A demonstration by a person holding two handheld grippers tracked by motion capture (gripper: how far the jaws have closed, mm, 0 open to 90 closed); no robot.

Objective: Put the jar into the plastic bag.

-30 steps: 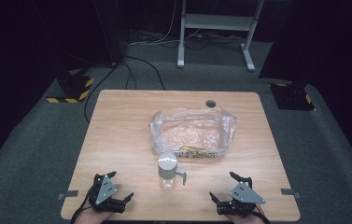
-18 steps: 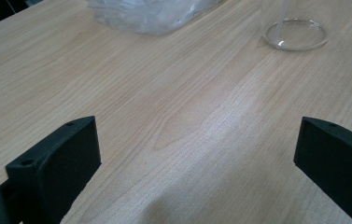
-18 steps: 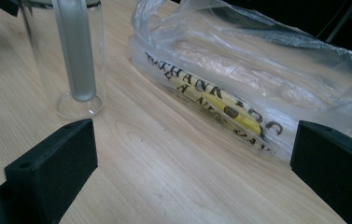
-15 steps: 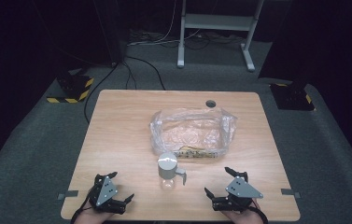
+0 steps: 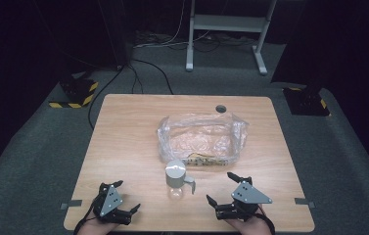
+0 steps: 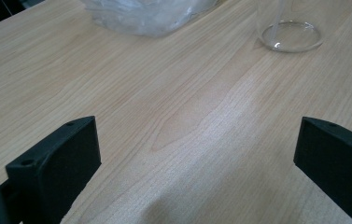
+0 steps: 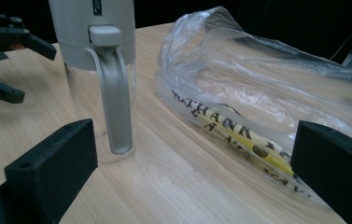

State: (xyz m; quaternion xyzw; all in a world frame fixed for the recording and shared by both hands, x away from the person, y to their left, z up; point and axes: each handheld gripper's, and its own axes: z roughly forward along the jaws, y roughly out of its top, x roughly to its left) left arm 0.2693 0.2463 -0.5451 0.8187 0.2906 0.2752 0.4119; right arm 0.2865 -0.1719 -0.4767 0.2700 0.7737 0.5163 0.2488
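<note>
The jug (image 5: 176, 174) stands before the bag (image 5: 200, 138) (perhaps touching), between both grippers.

Floor: grey carpet (image 5: 35, 147) | Table: light wood top (image 5: 128, 127), round cable hole (image 5: 220, 108) near far edge | Far side: white metal stand (image 5: 226, 29) on two feet, black cables (image 5: 143, 63) trailing over carpet | Corners: yellow-black striped bases (image 5: 77, 93), (image 5: 309, 100) | Surround: dark, unlit

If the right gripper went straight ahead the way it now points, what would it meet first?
Probably the clear plastic bag: it fills the line between the right gripper's open jaws. The pitcher's handle stands just left of that line and might be grazed; depth is hard to judge.
</note>
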